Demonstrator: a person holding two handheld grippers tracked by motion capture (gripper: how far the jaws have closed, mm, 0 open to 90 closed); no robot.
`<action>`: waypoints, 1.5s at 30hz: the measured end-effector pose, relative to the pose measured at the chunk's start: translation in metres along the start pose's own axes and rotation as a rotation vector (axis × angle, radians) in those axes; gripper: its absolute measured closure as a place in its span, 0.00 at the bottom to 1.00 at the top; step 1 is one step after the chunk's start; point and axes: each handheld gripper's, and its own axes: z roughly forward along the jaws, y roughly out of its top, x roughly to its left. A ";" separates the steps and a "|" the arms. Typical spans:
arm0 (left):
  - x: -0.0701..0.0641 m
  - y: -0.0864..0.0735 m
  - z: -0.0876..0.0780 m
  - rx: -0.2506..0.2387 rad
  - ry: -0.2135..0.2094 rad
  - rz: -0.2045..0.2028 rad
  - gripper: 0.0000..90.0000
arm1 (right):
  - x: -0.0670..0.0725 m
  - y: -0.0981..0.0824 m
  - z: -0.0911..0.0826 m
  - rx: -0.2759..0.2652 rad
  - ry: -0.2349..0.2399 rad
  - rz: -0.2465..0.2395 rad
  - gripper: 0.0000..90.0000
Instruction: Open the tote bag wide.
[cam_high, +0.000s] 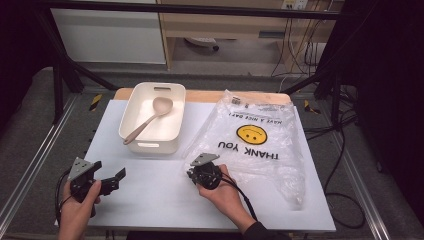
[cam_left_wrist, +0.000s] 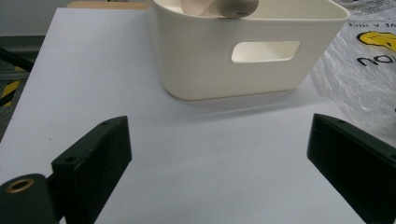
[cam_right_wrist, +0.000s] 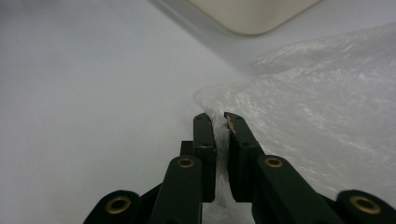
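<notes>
In the high view, a clear plastic bag (cam_high: 255, 145) printed with a yellow smiley and the words THANK YOU is seen lying flat across the right half of the white table (cam_high: 150, 200), its print upside down from the camera's side. The right gripper (cam_high: 200, 167), held in a hand at lower centre of that frame, is set at the bag's near left corner. In the right gripper view the two black jaws are seen drawn nearly together at the centre of the frame, with a fold of the bag's (cam_right_wrist: 327, 102) thin film pinched between the pads; the corner is therefore judged to be grasped, though not yet raised from the table. The left gripper (cam_high: 107, 182) is held at lower left of the high view, well apart from the bag, and in the left gripper view its jaws are spread wide at the bottom corners with nothing between them. A cream bin (cam_high: 152, 117) is placed at upper centre-left of the high view, just beside the bag's left edge, and a beige spoon (cam_high: 150, 117) is laid inside it, its bowl towards the far end. So far only the grip on the bag's edge appears to be secured; lifting or opening the bag is left to be done, and the spoon is untouched.
</notes>
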 end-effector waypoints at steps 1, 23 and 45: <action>0.000 0.000 0.000 -0.002 0.000 -0.001 0.07 | -0.002 0.004 -0.002 -0.020 -0.007 0.018 0.95; 0.001 0.000 0.000 -0.002 0.001 -0.005 0.07 | -0.038 0.040 0.038 -0.064 -0.160 0.193 0.96; -0.004 -0.001 0.001 0.004 0.005 0.018 0.07 | -0.035 0.059 0.020 0.020 -0.188 0.179 0.26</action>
